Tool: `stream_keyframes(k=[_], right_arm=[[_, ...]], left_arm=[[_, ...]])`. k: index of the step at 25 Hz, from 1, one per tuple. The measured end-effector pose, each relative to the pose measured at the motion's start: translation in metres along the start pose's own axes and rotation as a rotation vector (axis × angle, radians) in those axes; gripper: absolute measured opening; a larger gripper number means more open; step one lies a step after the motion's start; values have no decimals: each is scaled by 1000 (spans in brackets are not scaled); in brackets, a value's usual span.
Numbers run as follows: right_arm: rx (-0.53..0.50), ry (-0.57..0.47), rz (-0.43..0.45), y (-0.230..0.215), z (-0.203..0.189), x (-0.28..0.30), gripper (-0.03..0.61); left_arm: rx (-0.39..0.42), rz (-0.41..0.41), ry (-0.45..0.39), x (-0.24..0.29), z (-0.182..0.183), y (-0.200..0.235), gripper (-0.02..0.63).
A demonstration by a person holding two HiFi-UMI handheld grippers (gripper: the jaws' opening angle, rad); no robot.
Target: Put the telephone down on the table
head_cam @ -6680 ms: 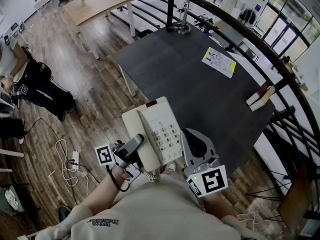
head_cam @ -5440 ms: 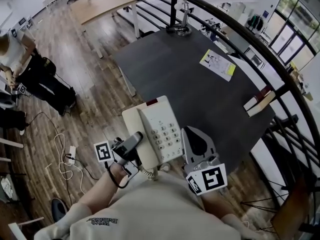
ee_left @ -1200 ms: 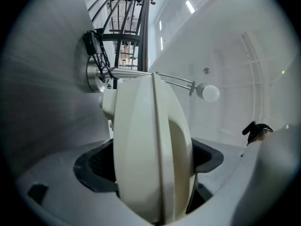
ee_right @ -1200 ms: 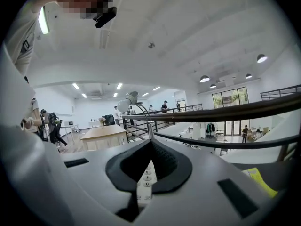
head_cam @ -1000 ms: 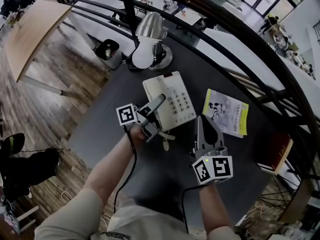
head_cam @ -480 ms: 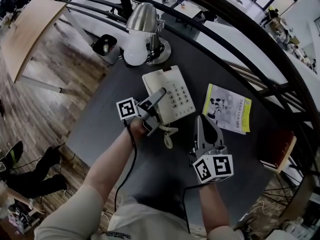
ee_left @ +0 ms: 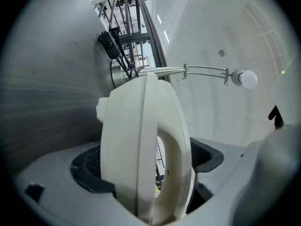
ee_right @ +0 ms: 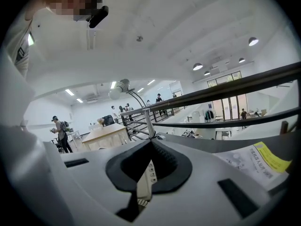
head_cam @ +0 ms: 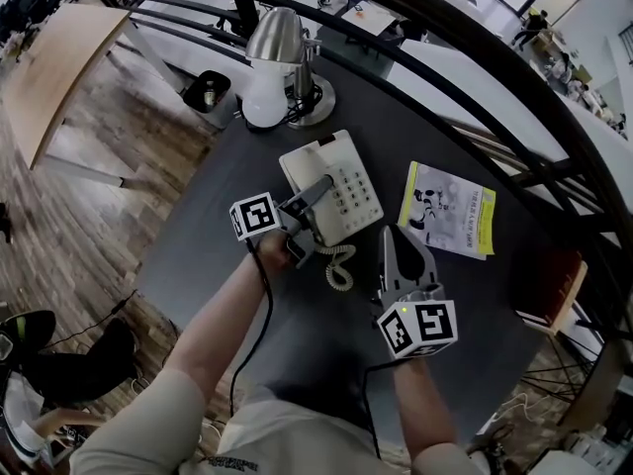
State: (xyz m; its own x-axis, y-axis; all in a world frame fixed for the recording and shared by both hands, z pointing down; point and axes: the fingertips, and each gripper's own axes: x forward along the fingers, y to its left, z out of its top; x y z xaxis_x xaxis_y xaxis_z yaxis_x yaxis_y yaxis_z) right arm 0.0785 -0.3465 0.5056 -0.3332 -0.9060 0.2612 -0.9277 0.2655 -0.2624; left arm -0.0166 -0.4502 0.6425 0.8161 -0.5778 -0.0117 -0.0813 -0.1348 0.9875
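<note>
Head view showed a wide hall with a wooden floor (head_cam: 69, 166) at the left and a dark curved railing (head_cam: 475, 77) behind a dark table (head_cam: 198, 255). On the table stood a silver lamp (head_cam: 277, 43). Just in front of its base the cream telephone (head_cam: 341, 186) lay flat, with a yellow-edged leaflet (head_cam: 450, 211) near it. The left gripper (head_cam: 318, 188) was clamped on the telephone's handset side. The right gripper (head_cam: 389, 236) had its jaws together, holding nothing, beside the coiled cord (head_cam: 339, 265).
</note>
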Motion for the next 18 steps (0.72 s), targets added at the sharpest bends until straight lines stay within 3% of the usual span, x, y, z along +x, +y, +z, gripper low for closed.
stream_keyframes(k=[6, 11, 15, 18], right_arm=[[-11, -4, -12, 1, 3, -8, 2], [-80, -1, -28, 5, 4, -17, 2], [-101, -1, -31, 8, 6, -25, 2], [-182, -2, -37, 16, 8, -32, 2]], left_arm=[[37, 159, 0, -10, -1, 15, 478], [73, 311, -70, -21, 10, 21, 478], [49, 417, -52, -26, 14, 24, 479], [6, 454, -45, -34, 8, 29, 479]])
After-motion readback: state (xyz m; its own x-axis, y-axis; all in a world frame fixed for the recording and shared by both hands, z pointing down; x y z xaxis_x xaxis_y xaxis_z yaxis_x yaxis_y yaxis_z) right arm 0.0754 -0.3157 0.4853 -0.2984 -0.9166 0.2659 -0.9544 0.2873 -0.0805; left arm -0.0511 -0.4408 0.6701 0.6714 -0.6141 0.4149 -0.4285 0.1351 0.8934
